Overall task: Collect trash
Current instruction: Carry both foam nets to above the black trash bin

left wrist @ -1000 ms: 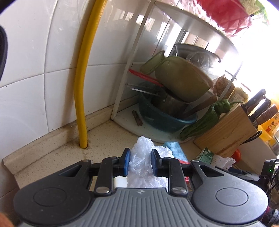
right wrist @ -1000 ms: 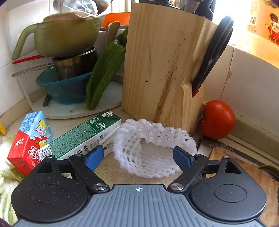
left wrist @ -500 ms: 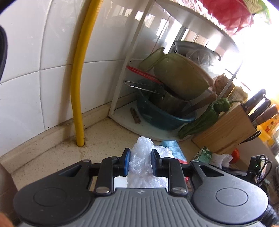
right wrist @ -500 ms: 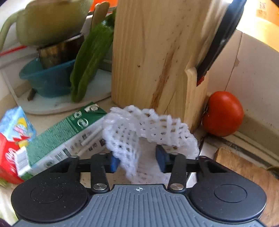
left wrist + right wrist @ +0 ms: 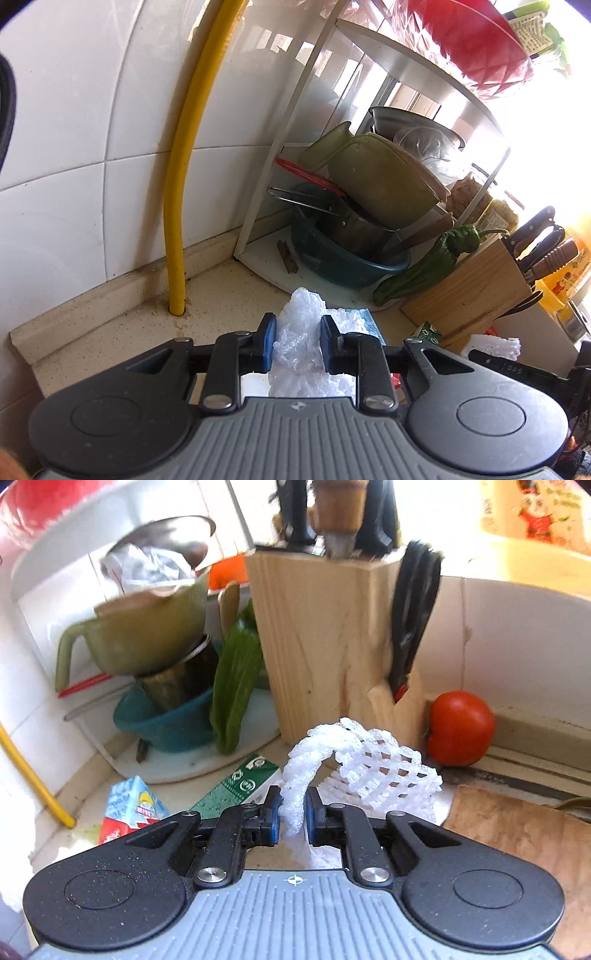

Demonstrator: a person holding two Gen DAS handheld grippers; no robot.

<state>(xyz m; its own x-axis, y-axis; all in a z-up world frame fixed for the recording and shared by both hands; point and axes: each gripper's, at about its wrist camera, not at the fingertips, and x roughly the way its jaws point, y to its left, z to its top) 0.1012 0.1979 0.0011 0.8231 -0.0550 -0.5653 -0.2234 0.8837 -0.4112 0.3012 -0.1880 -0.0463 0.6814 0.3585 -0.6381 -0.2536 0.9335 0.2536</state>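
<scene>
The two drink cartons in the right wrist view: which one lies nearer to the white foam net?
The green carton. Its end reaches almost to the foam net held in the right gripper; the blue-and-red carton lies further left, on the green carton's far side.

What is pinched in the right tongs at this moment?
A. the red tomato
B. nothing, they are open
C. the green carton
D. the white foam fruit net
D: the right tongs are shut on a fold of the white foam net, while the tomato and the green carton lie apart from them on the counter.
</scene>
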